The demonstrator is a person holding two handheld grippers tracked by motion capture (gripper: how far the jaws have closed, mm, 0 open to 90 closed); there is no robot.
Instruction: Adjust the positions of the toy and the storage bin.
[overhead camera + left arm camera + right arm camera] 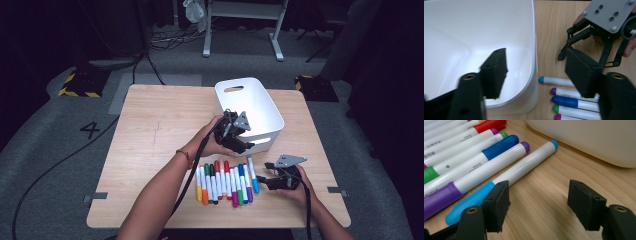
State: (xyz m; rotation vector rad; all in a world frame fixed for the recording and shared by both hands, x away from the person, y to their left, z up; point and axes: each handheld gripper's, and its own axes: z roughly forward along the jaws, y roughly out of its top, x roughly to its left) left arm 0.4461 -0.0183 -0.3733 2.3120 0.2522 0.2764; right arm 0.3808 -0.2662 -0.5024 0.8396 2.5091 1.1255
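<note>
light-blue marker (506, 178) just beside right gripper (539, 205)

High cam overhead, facing 12 o'clock across desk (150, 130); both gripper cams close-in, sharing light-blue marker (556, 81) and white bin (586, 140).

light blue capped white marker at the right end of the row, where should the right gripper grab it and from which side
Grip the light blue capped white marker on its white barrel, mid-length, coming from above. It lies flat on the wooden table, bare wood on its right but the purple capped marker close on its left, so the right gripper probably needs one jaw slipped between them.
</note>
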